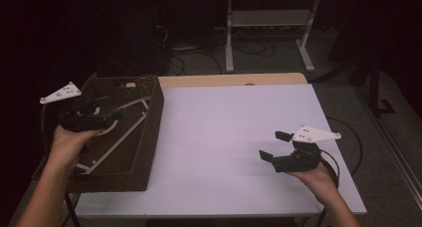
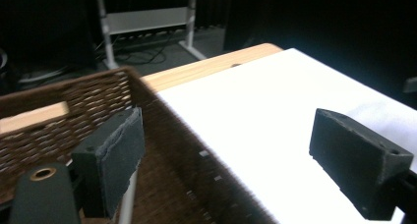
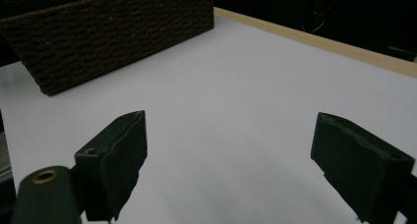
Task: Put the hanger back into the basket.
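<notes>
A: Which step is this?
B: Likely the reach. Left gripper (image 1: pixel 107 118), jaws wide and empty, hangs over the basket (image 1: pixel 149 137) at centre left; white rods (image 1: pixel 117 140) lie inside.
A: And the right gripper (image 1: pixel 276 146)?
B: Lower right, jaws wide, nothing held. Next, I'd judge: lower onto a rod, close.
A: Any writing?
B: None readable.
</notes>
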Tool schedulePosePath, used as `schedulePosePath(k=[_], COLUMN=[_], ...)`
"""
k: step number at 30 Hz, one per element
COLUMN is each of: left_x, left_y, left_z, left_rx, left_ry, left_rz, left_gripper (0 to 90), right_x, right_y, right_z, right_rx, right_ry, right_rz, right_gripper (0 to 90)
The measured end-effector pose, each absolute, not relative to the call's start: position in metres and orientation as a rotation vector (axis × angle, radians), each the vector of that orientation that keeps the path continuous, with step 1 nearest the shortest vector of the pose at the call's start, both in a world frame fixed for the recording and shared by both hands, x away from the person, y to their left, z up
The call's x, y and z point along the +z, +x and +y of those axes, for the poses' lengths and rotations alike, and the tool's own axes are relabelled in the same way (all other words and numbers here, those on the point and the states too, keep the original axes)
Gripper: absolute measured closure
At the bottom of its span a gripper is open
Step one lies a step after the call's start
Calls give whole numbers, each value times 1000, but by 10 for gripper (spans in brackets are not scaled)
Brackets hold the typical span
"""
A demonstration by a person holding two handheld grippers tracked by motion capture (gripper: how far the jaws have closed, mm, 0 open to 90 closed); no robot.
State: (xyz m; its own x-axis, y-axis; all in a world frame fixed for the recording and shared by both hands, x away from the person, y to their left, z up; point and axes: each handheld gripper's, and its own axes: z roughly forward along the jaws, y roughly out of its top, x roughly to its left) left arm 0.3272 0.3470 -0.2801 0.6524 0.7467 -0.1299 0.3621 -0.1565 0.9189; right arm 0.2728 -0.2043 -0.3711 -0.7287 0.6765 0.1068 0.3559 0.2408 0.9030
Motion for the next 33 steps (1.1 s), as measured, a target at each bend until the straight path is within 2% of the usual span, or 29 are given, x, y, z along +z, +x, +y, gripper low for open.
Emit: schedulePosePath(k=[12, 26, 33], left_x=[-292, -311, -326], left_y=[312, 307, 306], left_z=[297, 267, 259], left_rx=[363, 337, 333], left_ry=[1747, 1726, 1719], left_rz=[773, 709, 703], left_gripper=[106, 101, 56], right_x=[-348, -327, -323], right_y=[286, 295, 293], right_z=[-202, -203, -207], right_rx=[1552, 1645, 1664], right_ry=[940, 937, 944], right_rz=[2140, 2058, 2020], right_gripper=[112, 54, 24])
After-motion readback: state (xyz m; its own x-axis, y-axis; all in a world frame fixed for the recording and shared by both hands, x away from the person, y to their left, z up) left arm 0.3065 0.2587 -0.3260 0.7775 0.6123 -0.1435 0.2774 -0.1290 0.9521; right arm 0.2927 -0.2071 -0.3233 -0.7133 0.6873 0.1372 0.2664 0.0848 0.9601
